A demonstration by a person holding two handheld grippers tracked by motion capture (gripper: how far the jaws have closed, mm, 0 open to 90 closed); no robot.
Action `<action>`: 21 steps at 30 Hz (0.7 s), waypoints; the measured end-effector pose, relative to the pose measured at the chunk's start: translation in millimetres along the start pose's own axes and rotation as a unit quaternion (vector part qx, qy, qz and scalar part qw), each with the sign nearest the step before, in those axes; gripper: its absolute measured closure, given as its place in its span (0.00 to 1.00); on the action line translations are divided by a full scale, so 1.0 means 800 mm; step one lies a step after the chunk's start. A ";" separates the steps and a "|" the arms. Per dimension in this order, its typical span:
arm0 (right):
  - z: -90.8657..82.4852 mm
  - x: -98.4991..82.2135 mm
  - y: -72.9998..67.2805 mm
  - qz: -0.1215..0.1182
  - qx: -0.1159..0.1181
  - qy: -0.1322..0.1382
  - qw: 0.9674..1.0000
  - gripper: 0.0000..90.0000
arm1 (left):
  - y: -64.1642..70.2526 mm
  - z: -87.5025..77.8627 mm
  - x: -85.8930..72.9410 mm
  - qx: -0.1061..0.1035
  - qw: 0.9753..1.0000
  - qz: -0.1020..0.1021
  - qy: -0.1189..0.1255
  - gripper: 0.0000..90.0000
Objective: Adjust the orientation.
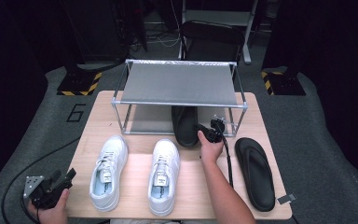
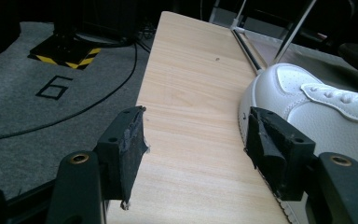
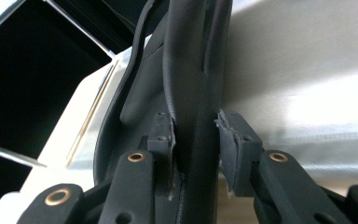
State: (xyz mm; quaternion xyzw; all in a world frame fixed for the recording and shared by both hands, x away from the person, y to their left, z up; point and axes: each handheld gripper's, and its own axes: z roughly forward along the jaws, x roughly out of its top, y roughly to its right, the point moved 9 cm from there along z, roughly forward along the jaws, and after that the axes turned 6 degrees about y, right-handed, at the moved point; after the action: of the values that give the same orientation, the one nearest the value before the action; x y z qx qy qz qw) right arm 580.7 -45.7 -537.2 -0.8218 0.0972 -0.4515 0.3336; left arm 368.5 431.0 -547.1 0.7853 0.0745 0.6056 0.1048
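Right gripper (image 1: 210,132) clamped on a black rubber flip-flop sandal (image 1: 185,126), seen from above at the front edge of the grey metal-framed two-tier shoe rack (image 1: 179,85). Sandal's toe end tucked under the rack's upper shelf, on the lower tier, right of centre; heel end poking out past the rack's front rail. In the right gripper view, both pads pressed against the sandal's (image 3: 186,84) edge-on sole, one on each side, strap curving off to the left; right gripper (image 3: 195,140) gripping, not gaping.

Second black rubber flip-flop sandal (image 1: 255,171) lying flat on the light wooden table (image 1: 135,154), in front of the rack's right corner and well apart from the first one.

Pair of white lace-up sneakers (image 1: 135,173) side by side in front of the rack's left half, toes pointing toward it, a gap between them and the rack's front rail.

Left gripper (image 1: 58,183) resting at the table's near left corner, far from the rack, beside the left sneaker. In the left gripper view, left gripper (image 2: 193,144) with jaws wide apart and nothing but bare wood between them; white sneaker's (image 2: 326,112) toe just beside the right-hand pad, whether touching or not hard to tell.
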 end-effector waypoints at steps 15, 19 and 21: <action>0.040 0.012 -0.005 -0.017 0.001 0.026 1.000 0.75 | -0.003 -0.002 -0.002 0.000 1.000 -0.003 0.001 0.42; 0.045 0.009 -0.002 -0.005 -0.015 0.027 1.000 0.75 | -0.003 -0.003 -0.002 0.000 1.000 -0.003 0.001 0.42; 0.047 0.009 -0.001 -0.004 -0.013 0.030 0.999 0.75 | -0.003 -0.003 -0.002 -0.001 1.000 -0.004 0.002 0.42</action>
State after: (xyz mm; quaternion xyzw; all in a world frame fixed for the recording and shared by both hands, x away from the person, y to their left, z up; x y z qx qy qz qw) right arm 614.9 -30.9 -545.8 -0.8124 0.1100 -0.4760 0.3185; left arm 365.8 433.2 -548.5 0.7839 0.0770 0.6066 0.1076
